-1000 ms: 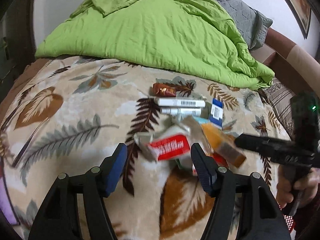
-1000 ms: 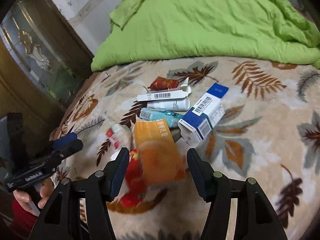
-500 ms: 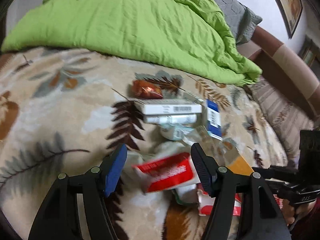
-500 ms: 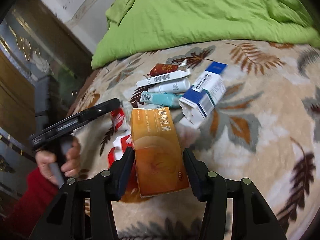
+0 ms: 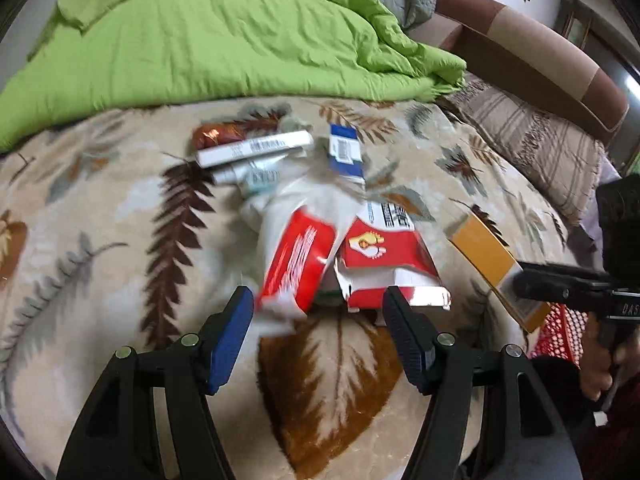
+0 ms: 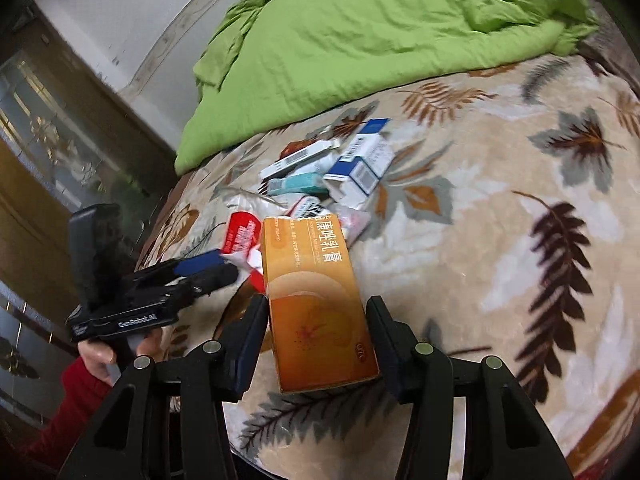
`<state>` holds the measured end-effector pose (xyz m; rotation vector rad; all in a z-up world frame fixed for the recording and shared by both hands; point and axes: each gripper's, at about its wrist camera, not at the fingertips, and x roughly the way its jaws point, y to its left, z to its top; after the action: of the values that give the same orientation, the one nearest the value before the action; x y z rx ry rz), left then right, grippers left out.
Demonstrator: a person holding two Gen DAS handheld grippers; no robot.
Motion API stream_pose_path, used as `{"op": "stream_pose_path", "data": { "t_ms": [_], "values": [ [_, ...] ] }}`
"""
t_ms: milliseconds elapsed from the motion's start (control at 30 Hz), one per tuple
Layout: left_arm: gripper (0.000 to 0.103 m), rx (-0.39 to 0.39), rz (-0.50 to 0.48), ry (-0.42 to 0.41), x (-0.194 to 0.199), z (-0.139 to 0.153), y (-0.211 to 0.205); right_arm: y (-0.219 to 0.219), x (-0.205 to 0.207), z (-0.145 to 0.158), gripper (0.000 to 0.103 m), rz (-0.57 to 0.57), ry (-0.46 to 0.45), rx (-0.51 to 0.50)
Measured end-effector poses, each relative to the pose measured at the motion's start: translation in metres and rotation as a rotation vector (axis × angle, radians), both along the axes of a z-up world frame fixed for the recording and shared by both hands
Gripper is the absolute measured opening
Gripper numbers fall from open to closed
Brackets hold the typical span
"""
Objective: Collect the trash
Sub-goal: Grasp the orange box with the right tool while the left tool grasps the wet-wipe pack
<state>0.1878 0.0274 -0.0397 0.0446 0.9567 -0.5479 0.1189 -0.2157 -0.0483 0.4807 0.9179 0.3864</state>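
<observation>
- Two grippers at work over one heap of litter on the bed, mid-heap on the leaf-patterned blanket (image 5: 120, 220), with the green quilt (image 5: 200, 40) bunched beyond at 12 o'clock.
- Right gripper (image 6: 317, 304): fingers closed on the orange box (image 6: 320, 332), one pad against each long side. Gripped across the narrow width, probably so that the flat carton cannot swing or slip on the way to a bin.
- Seen from the left wrist, same box at 3 o'clock, raised off the blanket and drawn clear of the heap.
- Left gripper (image 5: 317, 296): fingers open, set astride the red-and-white wrapper (image 5: 296, 264) without pressing on it. Spread wide, apparently to take in crumpled, springy film at one bite.
- Just beside that wrapper at 3 o'clock, a red pouch (image 5: 384, 252), its torn edge between the fingers as well; risk of catching both.
- Further out at 12 o'clock, untouched: white barcode box (image 5: 256, 148), blue-and-white box (image 5: 346, 152), brown wrapper (image 5: 218, 136), teal tube (image 6: 296, 184), lying close together and so easy to reach in turn.
- Much left to collect.
</observation>
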Motion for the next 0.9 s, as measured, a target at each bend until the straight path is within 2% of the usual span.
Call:
{"op": "stream_pose_path", "data": {
  "t_ms": [200, 300, 400, 433, 467, 600, 667, 733, 900],
  "values": [
    [0.066, 0.084, 0.054, -0.038, 0.02, 0.0, -0.007, -0.012, -0.006, -0.004, 0.055, -0.076, 0.0, 0.001],
    [0.066, 0.107, 0.08, -0.021, 0.033, -0.009, -0.009, -0.014, -0.006, -0.007, 0.055, -0.099, 0.01, 0.003],
    [0.066, 0.097, 0.126, 0.015, 0.044, -0.02, -0.007, -0.015, -0.004, -0.008, 0.055, -0.108, 0.016, -0.001],
    [0.065, 0.094, 0.138, 0.025, 0.044, -0.022, -0.006, -0.015, -0.004, -0.009, 0.055, -0.109, 0.017, -0.003],
    [0.055, 0.093, 0.152, 0.035, 0.044, -0.026, -0.005, -0.015, -0.004, -0.01, 0.055, -0.11, 0.017, -0.005],
    [0.048, 0.079, 0.201, 0.029, 0.036, -0.026, -0.002, -0.013, -0.004, -0.009, 0.055, -0.106, 0.014, -0.016],
    [0.04, 0.067, 0.22, 0.015, 0.03, -0.02, 0.001, -0.011, -0.004, -0.009, 0.055, -0.103, 0.008, -0.027],
    [0.04, 0.039, 0.245, 0.012, 0.02, -0.012, 0.004, -0.009, -0.005, -0.008, 0.055, -0.104, 0.003, -0.039],
    [0.04, 0.036, 0.317, -0.047, -0.015, 0.005, 0.003, -0.004, -0.006, -0.005, 0.055, -0.106, -0.01, -0.075]
  ]
}}
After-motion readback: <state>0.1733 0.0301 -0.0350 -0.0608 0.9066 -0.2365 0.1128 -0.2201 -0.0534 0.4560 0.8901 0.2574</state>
